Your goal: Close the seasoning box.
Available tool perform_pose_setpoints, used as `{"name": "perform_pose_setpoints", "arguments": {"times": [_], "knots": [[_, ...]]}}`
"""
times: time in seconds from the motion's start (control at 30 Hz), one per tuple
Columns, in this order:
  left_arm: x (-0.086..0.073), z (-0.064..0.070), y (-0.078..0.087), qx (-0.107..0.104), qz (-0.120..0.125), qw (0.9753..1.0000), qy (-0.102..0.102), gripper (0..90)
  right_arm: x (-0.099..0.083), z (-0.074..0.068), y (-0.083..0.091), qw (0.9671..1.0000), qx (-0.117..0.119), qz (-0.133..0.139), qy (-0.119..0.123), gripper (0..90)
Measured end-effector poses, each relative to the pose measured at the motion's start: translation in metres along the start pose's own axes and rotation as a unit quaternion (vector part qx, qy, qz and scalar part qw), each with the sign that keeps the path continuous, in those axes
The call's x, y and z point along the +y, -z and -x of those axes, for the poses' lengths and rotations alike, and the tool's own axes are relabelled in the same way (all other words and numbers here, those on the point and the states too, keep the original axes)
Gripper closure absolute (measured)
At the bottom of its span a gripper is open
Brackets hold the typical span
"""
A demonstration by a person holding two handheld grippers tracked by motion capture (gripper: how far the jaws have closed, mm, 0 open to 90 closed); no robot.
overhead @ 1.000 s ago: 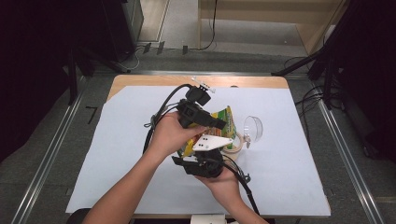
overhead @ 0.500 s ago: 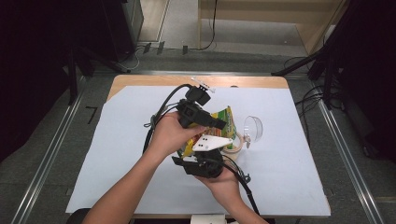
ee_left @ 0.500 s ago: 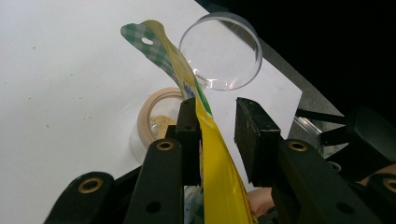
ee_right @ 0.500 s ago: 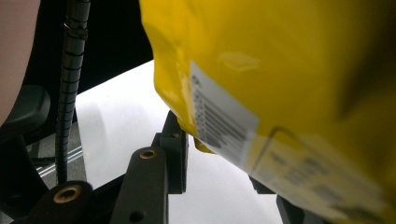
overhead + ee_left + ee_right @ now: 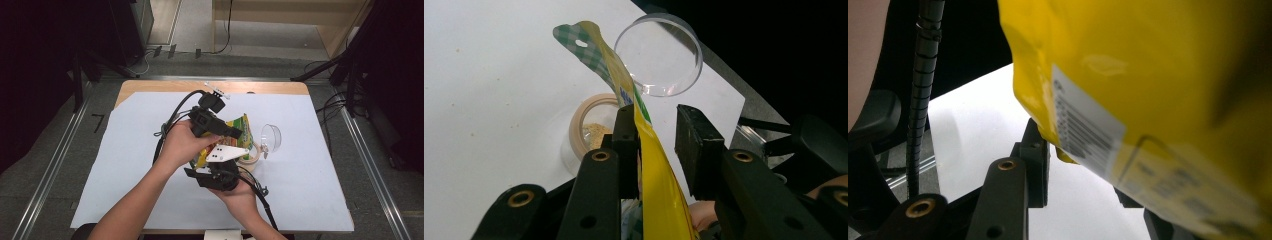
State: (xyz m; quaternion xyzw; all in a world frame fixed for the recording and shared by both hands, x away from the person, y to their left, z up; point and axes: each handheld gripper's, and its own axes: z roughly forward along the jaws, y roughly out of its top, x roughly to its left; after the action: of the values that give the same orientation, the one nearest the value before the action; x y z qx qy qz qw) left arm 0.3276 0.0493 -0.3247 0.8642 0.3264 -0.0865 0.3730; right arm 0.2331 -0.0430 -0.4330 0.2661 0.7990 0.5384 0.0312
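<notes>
From above, both grippers hold the yellow pouch (image 5: 239, 126) mid-table over the small jar (image 5: 248, 156). Left gripper (image 5: 656, 145) view: jaws apart around the pouch, steadying it for pouring. Right gripper (image 5: 1083, 175) view: pouch covers the jaws; grip unclear

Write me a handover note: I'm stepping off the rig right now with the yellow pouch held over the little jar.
Left gripper: jaws apart, the yellow snack pouch running between them against one pad, a clear gap to the other.
Right gripper: at the pouch's lower end; its grip is hidden by the pouch, so I cannot tell.
Pouch: tilted above the small clear jar, its checked top edge pointing past the rim.
Jar: stands on the white sheet, with a layer of tan crumbs inside. Its clear lid lies beside it.
Done: lid off, some crumbs in.
Left: probably finish pouring, set the pouch down, refit the lid.
</notes>
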Motion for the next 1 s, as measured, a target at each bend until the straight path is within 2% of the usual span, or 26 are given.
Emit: {"name": "perform_pose_setpoints", "arguments": {"times": [0.77, 1.0], "knots": [[-0.0001, 0.0014, 0.0009, 0.001, 0.000, 1.0000, -0.002, 71.8, 0.0001, -0.0007, 0.0004, 1.0000, 0.000, 0.002, 0.003, 65.5], [-0.0001, 0.0027, 0.0010, 0.001, 0.000, 1.0000, -0.004, 71.9, -0.0002, -0.0014, -0.0004, 0.9999, 0.003, 0.002, 0.015, 64.2]]}}
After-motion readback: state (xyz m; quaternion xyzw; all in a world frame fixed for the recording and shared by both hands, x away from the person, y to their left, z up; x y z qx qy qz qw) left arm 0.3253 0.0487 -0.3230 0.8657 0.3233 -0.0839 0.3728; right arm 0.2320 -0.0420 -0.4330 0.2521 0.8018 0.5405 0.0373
